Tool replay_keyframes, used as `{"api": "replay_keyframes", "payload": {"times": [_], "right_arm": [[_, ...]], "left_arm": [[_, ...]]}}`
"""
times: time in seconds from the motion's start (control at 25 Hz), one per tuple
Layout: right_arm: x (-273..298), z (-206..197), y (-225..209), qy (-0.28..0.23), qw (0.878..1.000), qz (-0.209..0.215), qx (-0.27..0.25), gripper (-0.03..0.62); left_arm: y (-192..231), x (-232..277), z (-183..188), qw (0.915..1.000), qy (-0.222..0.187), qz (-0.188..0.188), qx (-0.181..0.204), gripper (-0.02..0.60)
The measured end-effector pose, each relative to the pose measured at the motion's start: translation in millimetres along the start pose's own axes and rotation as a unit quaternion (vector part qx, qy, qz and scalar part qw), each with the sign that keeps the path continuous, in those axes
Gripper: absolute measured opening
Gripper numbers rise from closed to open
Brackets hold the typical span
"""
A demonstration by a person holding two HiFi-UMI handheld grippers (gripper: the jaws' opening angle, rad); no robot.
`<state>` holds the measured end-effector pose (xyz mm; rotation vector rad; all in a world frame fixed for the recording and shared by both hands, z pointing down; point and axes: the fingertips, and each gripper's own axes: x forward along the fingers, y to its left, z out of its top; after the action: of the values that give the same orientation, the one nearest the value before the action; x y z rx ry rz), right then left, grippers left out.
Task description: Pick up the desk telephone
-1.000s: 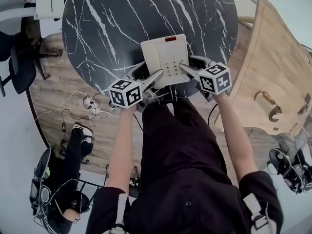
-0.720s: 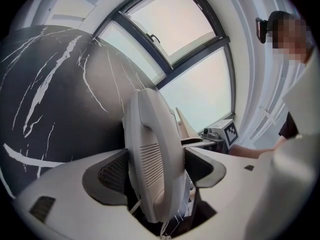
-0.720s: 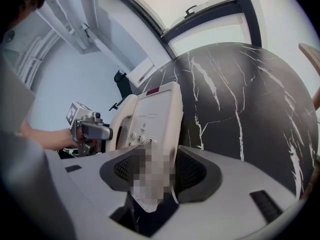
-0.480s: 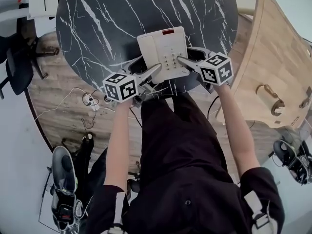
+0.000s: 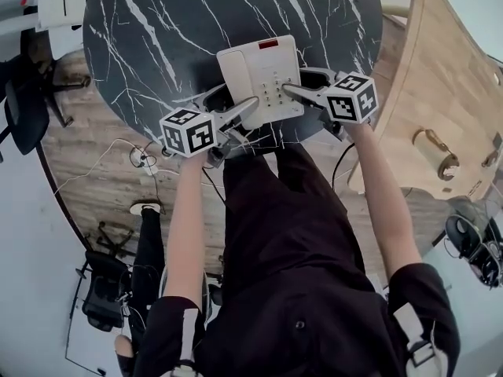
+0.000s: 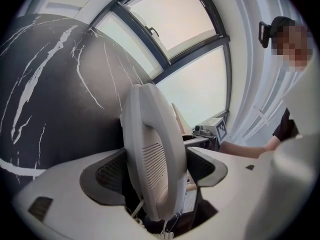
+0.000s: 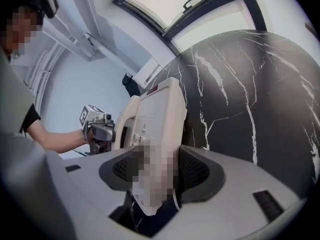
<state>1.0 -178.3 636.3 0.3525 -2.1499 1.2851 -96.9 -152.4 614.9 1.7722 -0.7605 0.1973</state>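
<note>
A cream desk telephone [image 5: 259, 77] lies on the round black marble table [image 5: 173, 30], near its front edge. My left gripper [image 5: 236, 100] stands at the phone's left side with the handset [image 6: 150, 149] between its jaws. The jaws are opening, and the pads [image 6: 107, 176] sit close beside the handset without pressing it. My right gripper [image 5: 302, 81] is at the right side. Its jaws are also opening, with the edge of the phone's body [image 7: 160, 114] between them. Each gripper view shows the other gripper across the phone, the right gripper [image 6: 215, 131] and the left gripper [image 7: 97, 124].
A light wooden tabletop [image 5: 440, 93] stands close on the right. Dark office chairs [image 5: 23, 108] and floor cables [image 5: 145, 163] are on the left. Large windows [image 6: 175, 14] rise behind the table. The person's legs fill the space below the table edge.
Both grippers stay at the phone's two sides and the phone has not shifted between them. The head view has drifted a little, and a chair at lower left has moved.
</note>
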Motion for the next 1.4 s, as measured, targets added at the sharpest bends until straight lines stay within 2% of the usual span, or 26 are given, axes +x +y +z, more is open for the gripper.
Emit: {"api": "replay_keyframes", "payload": {"times": [0.24,0.56,0.68,0.88,1.12,1.4], "right_arm": [[0.9,-1.8,-0.7,0.002,0.998,0.035,0.053,0.225],[0.9,-2.3,-0.2,-0.007,0.997,0.025,0.066,0.221],[0.5,-4.5,0.5,0.002,0.997,0.021,0.071,0.221],[-6.0,-15.4,9.2,0.013,0.996,0.018,0.085,0.221],[-21.2,-13.5,26.9,-0.025,0.994,0.023,0.104,0.221],[-48.3,-0.9,48.2,-0.055,0.994,0.03,0.092,0.221]], "left_arm": [[-0.8,0.7,0.4,1.0,-0.005,0.002,-0.005,0.377],[1.3,-0.9,2.4,0.9991,-0.026,0.018,-0.027,0.374],[1.6,-0.6,4.2,0.9988,-0.02,0.023,-0.039,0.373],[-9.8,-3.4,0.8,0.9991,0.008,0.028,-0.031,0.367],[-28.6,-16.1,8.9,0.9989,-0.013,0.033,-0.031,0.36],[-63.0,-29.9,23.7,0.9984,-0.042,0.035,-0.013,0.356]]}}
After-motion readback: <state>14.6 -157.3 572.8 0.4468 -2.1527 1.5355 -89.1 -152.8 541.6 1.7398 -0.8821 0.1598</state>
